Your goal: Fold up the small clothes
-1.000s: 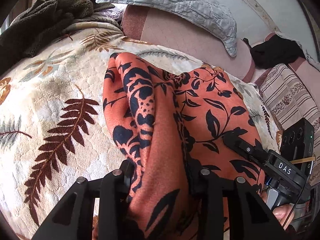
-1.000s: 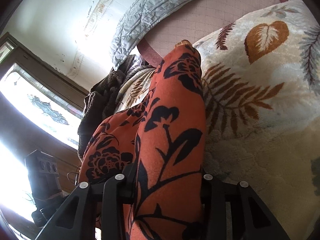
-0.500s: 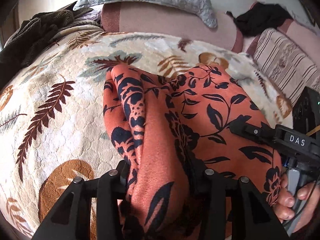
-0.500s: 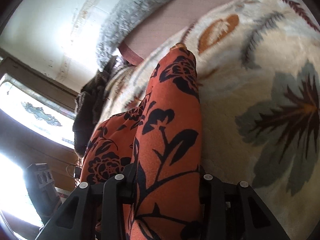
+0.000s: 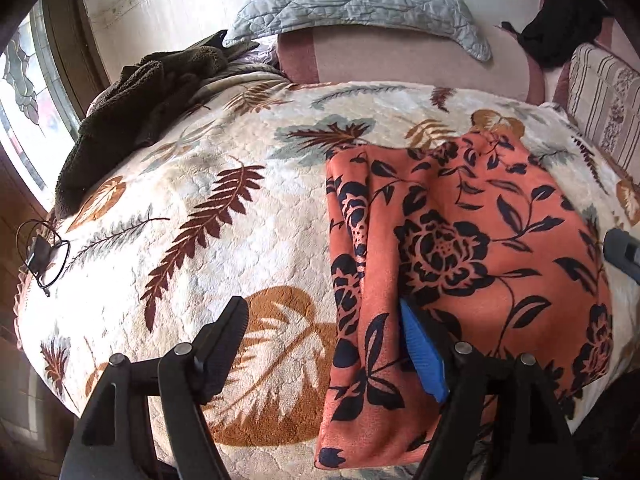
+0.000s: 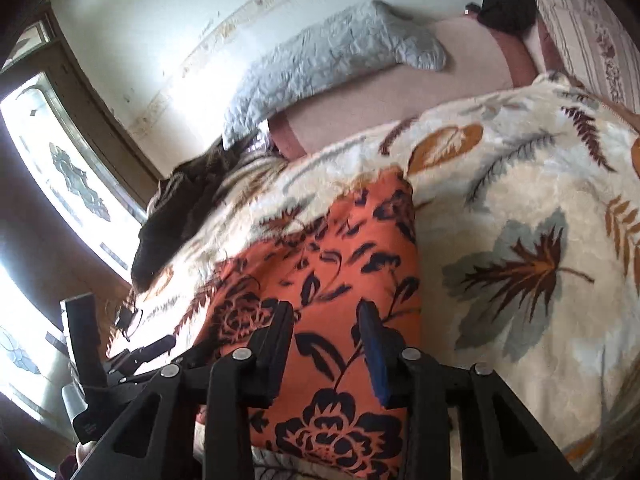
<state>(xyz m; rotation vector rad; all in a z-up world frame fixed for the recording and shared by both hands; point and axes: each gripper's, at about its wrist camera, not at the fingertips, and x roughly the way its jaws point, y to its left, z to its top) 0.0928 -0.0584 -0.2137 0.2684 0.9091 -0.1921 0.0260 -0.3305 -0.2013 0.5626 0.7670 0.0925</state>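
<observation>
You are now holding nothing: both pairs of jaws were clamped on the orange floral garment (image 5: 472,264) half a second ago, and both are standing apart now. Your left gripper (image 5: 324,344) is spread wide, one finger hanging over the bare leaf-print blanket (image 5: 224,184) and the blue-padded finger (image 5: 422,354) sitting at the garment's folded left edge, though whether it is touching the cloth is unclear. Your right gripper (image 6: 326,344) is parted more narrowly and is hovering over the garment (image 6: 332,280), with cloth showing in the gap and no fabric pinched.

The garment is no longer bunching up between the fingers; it is lying flat as a folded rectangle on the blanket (image 6: 520,208) covering the bed, with a narrow fold running down its left side in the left wrist view. A dark brown towel (image 5: 132,112) is lying heaped at the blanket's far left corner, and a grey quilted pillow (image 5: 360,4) is resting against the wall beyond it. The right wrist view is slightly blurred.
</observation>
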